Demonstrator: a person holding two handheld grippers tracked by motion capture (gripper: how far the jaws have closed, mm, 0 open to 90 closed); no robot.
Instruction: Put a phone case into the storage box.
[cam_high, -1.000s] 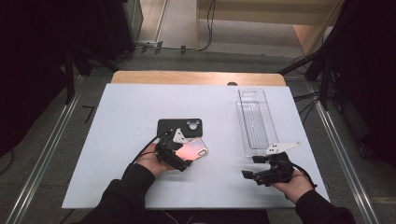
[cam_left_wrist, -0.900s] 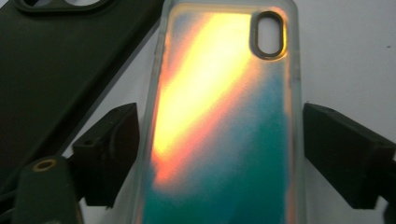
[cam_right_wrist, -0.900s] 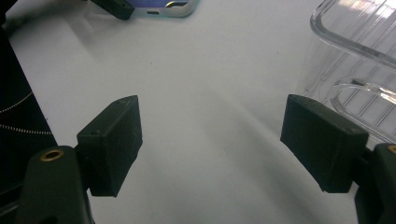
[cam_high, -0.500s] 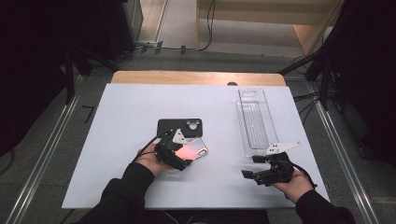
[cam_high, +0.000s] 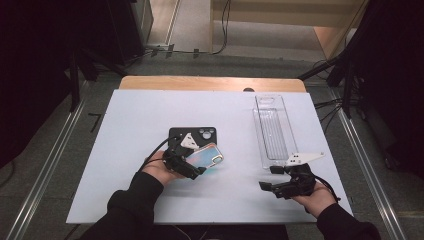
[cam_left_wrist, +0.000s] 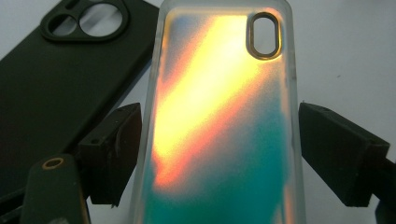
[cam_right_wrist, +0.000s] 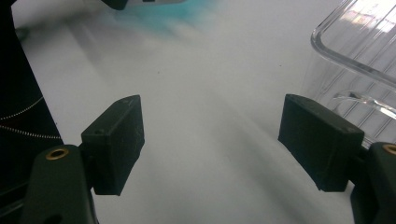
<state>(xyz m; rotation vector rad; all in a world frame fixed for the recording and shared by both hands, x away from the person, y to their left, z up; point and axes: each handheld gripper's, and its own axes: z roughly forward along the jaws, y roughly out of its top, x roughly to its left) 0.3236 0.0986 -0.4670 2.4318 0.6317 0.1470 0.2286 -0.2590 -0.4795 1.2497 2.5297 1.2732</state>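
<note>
Iridescent orange-to-teal phone case (cam_high: 204, 158) is the thing being handled, and from the high view it sits right at the tip of the left tongs (cam_high: 192, 170), lying partly over a black phone case (cam_high: 192, 136) just beyond them on the white desk (cam_high: 130, 125). Right tongs (cam_high: 267, 178) rest low on the desk well off to the side, with a clear plastic tray (cam_high: 272, 130) just past them. Left gripper view: the shiny case (cam_left_wrist: 219, 121) runs straight up between the two jaws, the left one about touching its edge, the right one standing a little clear, so they've just been closing in but aren't pinching it. Black case (cam_left_wrist: 56, 84) lies off to the left. Right gripper view: jaws spread wide over bare desk (cam_right_wrist: 210, 107), nothing between them, the tray's (cam_right_wrist: 359, 51) corner beside the right jaw.
</note>
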